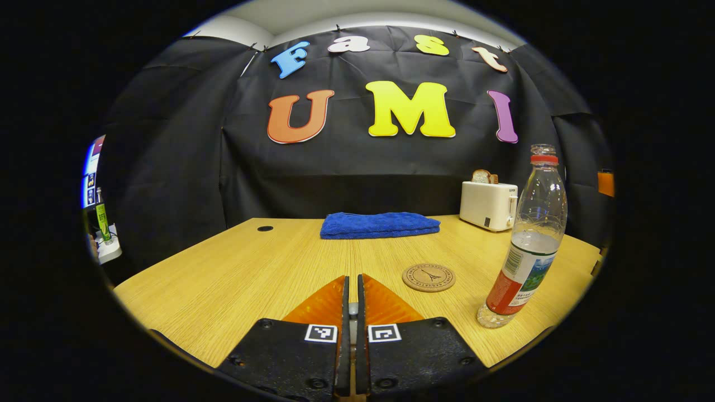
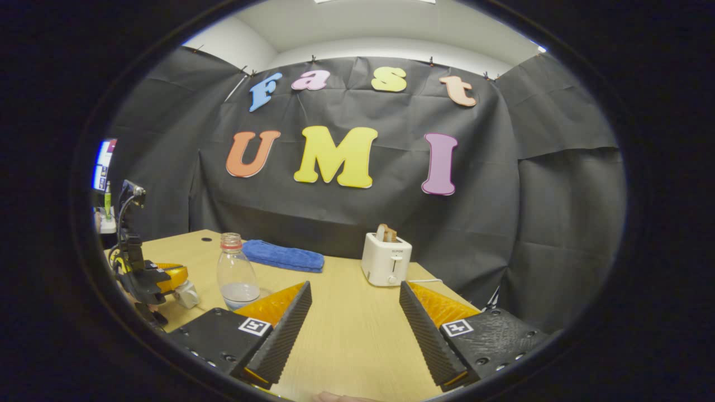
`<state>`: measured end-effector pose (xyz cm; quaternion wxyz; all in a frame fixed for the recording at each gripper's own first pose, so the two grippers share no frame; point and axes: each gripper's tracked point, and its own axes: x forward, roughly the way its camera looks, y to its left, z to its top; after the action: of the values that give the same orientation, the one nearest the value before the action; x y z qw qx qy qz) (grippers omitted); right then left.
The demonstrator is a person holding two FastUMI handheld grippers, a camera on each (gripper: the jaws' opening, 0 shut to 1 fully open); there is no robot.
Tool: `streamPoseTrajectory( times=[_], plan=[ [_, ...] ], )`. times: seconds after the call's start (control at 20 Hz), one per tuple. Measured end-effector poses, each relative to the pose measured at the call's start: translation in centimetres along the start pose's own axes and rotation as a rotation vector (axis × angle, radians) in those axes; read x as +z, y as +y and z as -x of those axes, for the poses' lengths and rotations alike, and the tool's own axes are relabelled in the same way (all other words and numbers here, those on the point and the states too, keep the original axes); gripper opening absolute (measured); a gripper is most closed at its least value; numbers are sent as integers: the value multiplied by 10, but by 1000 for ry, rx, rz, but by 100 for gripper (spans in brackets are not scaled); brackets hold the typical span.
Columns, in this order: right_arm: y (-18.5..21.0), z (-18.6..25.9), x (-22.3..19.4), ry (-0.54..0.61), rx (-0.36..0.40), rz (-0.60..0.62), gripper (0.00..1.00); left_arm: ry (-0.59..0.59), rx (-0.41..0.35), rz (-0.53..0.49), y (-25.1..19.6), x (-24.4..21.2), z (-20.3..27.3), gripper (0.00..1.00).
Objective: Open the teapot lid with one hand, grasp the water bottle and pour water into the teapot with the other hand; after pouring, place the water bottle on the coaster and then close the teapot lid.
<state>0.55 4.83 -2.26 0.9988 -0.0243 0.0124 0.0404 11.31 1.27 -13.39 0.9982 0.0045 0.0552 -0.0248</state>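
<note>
Left gripper view is showing the left gripper hovering low over the bench, its fingers pressed nearly together and gripping nothing. The water bottle is standing upright and uncapped to the right, partly filled, with the coaster lying just beside it, apart. A folded blue towel and a toaster are sitting farther back. In the right gripper view, the right gripper is holding its fingers wide apart and empty, the bottle's base hiding behind one finger.
</note>
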Motion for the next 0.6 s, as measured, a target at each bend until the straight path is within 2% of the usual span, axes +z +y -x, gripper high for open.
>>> streamPoseTrajectory(
  times=[0.2,0.25,0.6],
  plan=[
    [21,-3,-11,26,46,-8,95,-76,0,20,4,34,14,6],
    [30,-2,-13,34,68,-11,98,-86,6,26,8,41,18,6],
    [88,4,-33,87,218,-71,95,-60,7,53,15,82,62,6]
  ],
)
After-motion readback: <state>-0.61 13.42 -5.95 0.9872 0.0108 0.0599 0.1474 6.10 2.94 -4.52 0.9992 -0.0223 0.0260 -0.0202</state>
